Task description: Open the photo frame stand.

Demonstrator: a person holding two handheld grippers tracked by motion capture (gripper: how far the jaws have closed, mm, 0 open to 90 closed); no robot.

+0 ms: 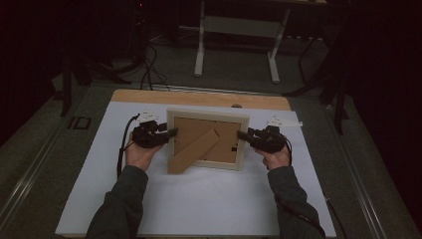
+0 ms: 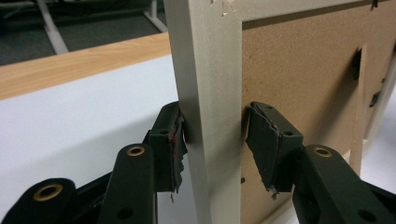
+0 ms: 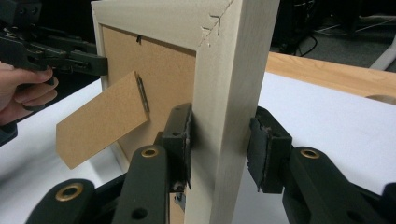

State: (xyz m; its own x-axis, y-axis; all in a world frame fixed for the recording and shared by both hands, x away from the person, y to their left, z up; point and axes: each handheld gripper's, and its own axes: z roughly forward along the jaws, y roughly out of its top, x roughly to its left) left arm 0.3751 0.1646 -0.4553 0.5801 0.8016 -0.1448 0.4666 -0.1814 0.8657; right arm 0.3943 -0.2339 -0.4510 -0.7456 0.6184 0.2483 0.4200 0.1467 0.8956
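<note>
Sleeves and forearms closest in, coming up from the bottom edge of the high view. Left gripper and right gripper sit on opposite sides of a pale wooden picture frame, back facing the person. Frame is on the white sheet covering the table, roughly centre, toward the far edge. Whether it's lifted or resting there, can't tell – high view too dim. Left gripper view: jaws straddle the frame's side rail, one pad against the outer face, other at the brown backing board; looks clamped. Right gripper view: jaws clamped on the opposite rail, pads on both faces. Cardboard easel stand swung out from the backing, angled toward the lower left corner
</note>
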